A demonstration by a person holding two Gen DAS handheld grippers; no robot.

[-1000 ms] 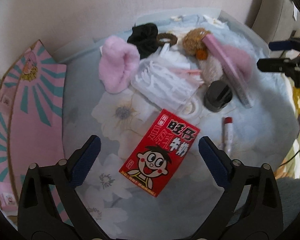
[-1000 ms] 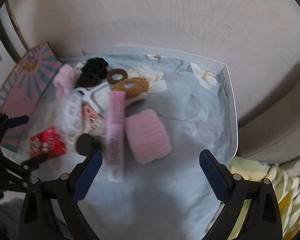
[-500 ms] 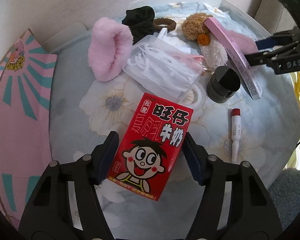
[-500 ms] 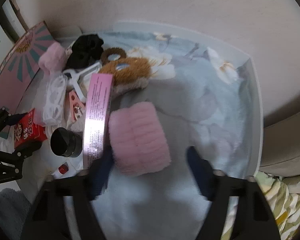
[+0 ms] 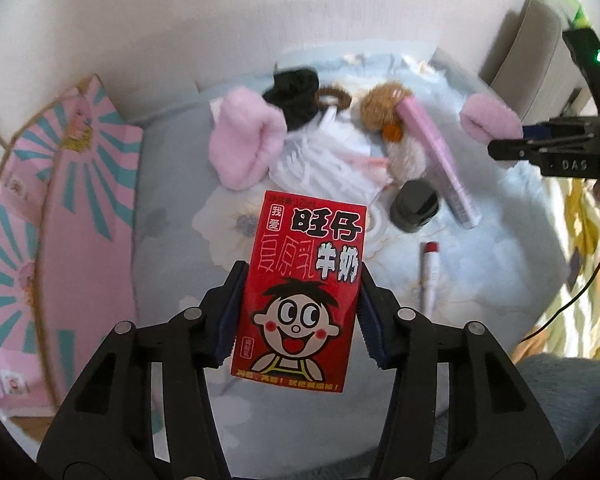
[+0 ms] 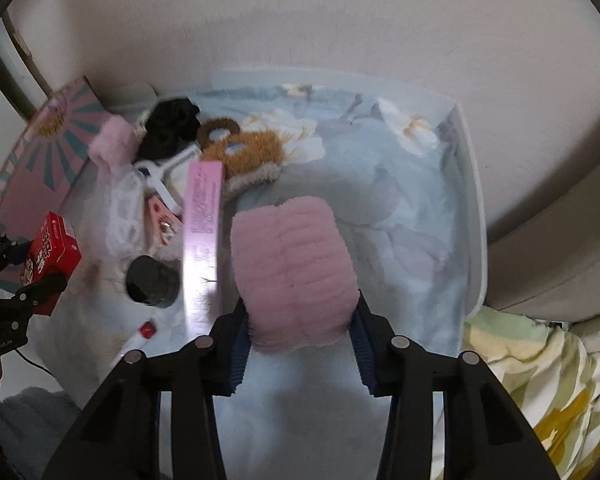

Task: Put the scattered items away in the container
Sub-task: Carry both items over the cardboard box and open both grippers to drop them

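Two grips showing, jaws just having been closing on each. Pinching a red milk carton (image 5: 300,292) between the left gripper (image 5: 298,312) pads, carton raised above the floral blue cloth (image 5: 172,208). Squeezing a pink fluffy wristband (image 6: 294,272) in the right gripper (image 6: 298,328), near the middle of the cloth. Lying far left: pink patterned box (image 5: 60,216). Resting nearby: black jar (image 5: 414,206), pink tube box (image 5: 436,156), lipstick (image 5: 429,276), black scrunchie (image 5: 294,90).
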